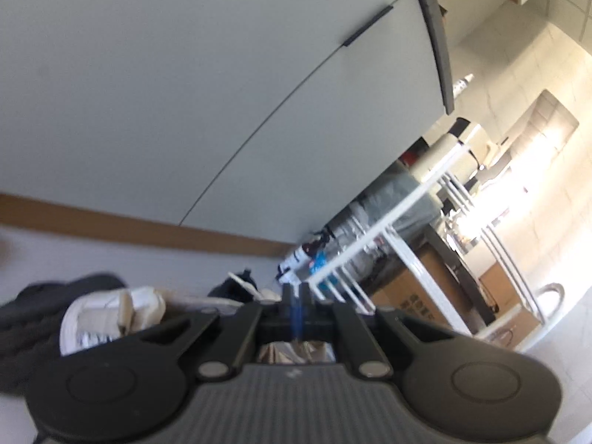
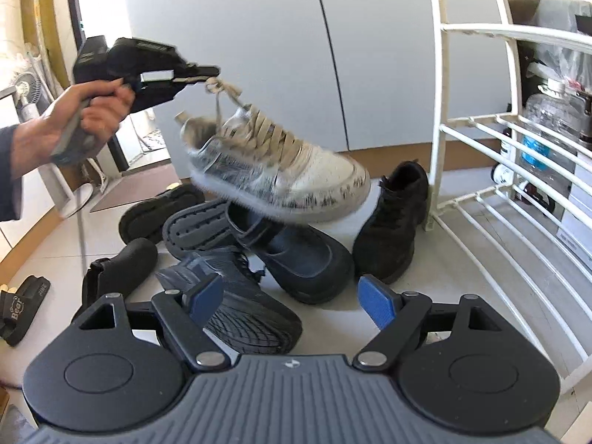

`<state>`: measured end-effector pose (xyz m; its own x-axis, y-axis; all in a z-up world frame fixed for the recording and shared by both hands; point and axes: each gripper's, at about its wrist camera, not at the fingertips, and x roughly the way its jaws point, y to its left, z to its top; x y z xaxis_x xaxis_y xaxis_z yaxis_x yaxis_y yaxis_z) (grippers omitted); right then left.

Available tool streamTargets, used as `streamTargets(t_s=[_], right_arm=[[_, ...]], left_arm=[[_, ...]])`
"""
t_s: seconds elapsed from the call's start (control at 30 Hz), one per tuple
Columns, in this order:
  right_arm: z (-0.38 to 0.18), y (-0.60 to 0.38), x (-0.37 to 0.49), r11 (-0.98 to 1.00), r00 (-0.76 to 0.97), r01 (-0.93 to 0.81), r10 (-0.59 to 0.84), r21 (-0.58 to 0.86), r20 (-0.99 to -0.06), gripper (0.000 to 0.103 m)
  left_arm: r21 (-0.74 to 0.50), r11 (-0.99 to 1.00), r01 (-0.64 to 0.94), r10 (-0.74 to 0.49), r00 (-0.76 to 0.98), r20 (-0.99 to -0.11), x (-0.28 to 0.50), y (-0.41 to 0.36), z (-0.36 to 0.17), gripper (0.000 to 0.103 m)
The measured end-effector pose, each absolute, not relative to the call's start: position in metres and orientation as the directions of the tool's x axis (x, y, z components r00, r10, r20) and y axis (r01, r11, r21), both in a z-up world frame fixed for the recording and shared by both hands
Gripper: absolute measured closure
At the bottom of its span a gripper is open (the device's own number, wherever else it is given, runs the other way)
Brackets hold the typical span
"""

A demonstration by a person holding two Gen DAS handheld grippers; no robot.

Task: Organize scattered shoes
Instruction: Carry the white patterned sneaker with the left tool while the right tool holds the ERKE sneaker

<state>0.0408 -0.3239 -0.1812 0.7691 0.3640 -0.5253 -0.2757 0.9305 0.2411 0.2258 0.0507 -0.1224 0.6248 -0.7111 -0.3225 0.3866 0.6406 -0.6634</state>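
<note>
Left gripper (image 2: pixel 212 71) jaws pressed together on the beige lace (image 2: pixel 222 90) of a white sneaker (image 2: pixel 296 174); sneaker hangs tilted, toe toward the white rack (image 2: pixel 481 125), above the shoe pile; right gripper (image 2: pixel 292 301) jaws spread, nothing between, over dark shoes (image 2: pixel 296 259) on the floor; black boot (image 2: pixel 396 218) just beside rack leg.

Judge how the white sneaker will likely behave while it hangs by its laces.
White sneaker dangles toe-low from laces pinched in the left claw, so it will probably swing and twist. Its blurred outline suggests that. The thin laces might slip.
</note>
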Motion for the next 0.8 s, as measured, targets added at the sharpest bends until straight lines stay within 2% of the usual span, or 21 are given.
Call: streamTargets(t_s=[0.23,0.43,0.67,0.8], right_arm=[[-0.169,-0.302,0.025,0.921,0.758,-0.332,0.388,0.202,-0.524,0.019],[-0.158,-0.287,0.008,0.91,0.741,-0.381,0.405,0.161,-0.535,0.019],[-0.161,-0.269,0.0,0.894,0.708,-0.419,0.431,0.159,-0.56,0.019],[-0.175,-0.256,0.004,0.882,0.673,-0.439,0.449,0.172,-0.588,0.019]], left_arm=[[-0.694,0.647,0.316,-0.696,0.616,-0.368,0.148,0.078,-0.134,0.103],[-0.712,0.662,0.235,-0.667,0.617,-0.417,0.08,0.134,-0.156,0.103],[-0.732,0.659,0.17,-0.655,0.609,-0.448,0.05,0.146,-0.193,0.103],[-0.702,0.708,0.085,-0.622,0.547,-0.561,0.035,0.151,-0.247,0.099]])
